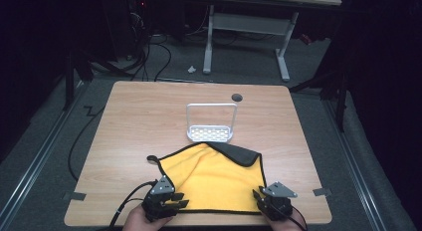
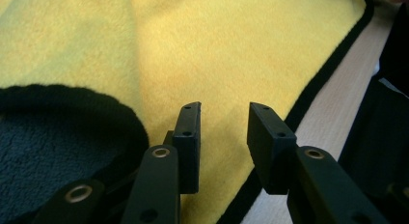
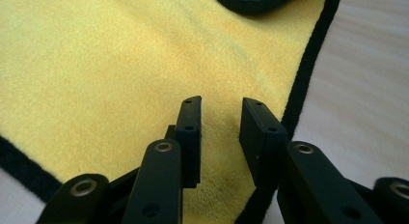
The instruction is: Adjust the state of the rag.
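Observation:
A yellow cloth (image 1: pixel 219 178) with a black hem lies flat on the near half of the wooden table (image 1: pixel 149 116). Its far right corner is folded over and shows a dark grey underside (image 1: pixel 240 153). My left gripper (image 1: pixel 180 200) rests at the cloth's near left corner. In the left gripper view the left gripper (image 2: pixel 224 108) is open above the yellow cloth (image 2: pixel 241 50), beside a grey fold (image 2: pixel 48 147). My right gripper (image 1: pixel 259 196) sits at the near right corner. The right gripper (image 3: pixel 220 102) is open over the cloth (image 3: pixel 120 64), close to its black hem (image 3: pixel 308 64).
A white wire rack (image 1: pixel 210 135) with a tall handle loop stands just beyond the cloth at the table's middle. A round cable hole (image 1: pixel 237 97) lies behind it. Grey tape tabs (image 1: pixel 74 195) (image 1: pixel 322 191) mark the near table edges. A white desk frame stands on the floor beyond.

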`<state>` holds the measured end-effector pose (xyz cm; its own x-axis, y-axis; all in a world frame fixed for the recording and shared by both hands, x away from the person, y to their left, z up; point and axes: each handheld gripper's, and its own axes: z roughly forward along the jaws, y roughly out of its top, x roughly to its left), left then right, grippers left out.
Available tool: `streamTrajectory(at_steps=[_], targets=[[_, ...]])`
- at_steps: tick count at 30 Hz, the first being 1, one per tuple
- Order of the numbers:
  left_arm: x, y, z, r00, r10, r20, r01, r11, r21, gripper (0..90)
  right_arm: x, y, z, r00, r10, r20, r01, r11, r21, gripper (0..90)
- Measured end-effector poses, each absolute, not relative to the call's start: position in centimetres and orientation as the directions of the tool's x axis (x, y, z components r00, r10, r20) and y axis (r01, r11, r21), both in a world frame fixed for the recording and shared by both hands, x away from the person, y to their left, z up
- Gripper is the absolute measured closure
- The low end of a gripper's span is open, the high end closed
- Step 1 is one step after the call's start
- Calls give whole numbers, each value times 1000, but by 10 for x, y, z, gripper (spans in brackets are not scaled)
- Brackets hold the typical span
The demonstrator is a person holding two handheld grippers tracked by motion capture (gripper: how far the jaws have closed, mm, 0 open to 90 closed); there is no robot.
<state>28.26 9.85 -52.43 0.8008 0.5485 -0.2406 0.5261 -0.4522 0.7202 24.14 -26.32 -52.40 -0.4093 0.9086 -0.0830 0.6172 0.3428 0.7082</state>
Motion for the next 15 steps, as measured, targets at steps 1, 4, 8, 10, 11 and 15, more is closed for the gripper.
streamTrajectory(at_steps=[1,4,8,10,11,15], targets=[[283,96,-524,800,554,-229,517,-444,732,638,237,-265,-524,-408,910,-74,621,336,708,698],[288,89,-525,792,572,-213,511,-431,744,625,238,-266,-521,-404,912,-63,617,323,718,681],[287,82,-528,788,576,-216,524,-445,726,632,266,-257,-519,-409,910,-65,618,329,714,677],[281,80,-528,802,555,-220,518,-462,720,643,275,-255,-521,-408,910,-69,625,334,706,675],[273,78,-528,817,532,-224,506,-475,720,643,276,-256,-523,-410,910,-65,630,335,701,677],[265,74,-528,830,489,-268,514,-485,708,654,259,-265,-523,-414,908,-60,628,333,703,679]])
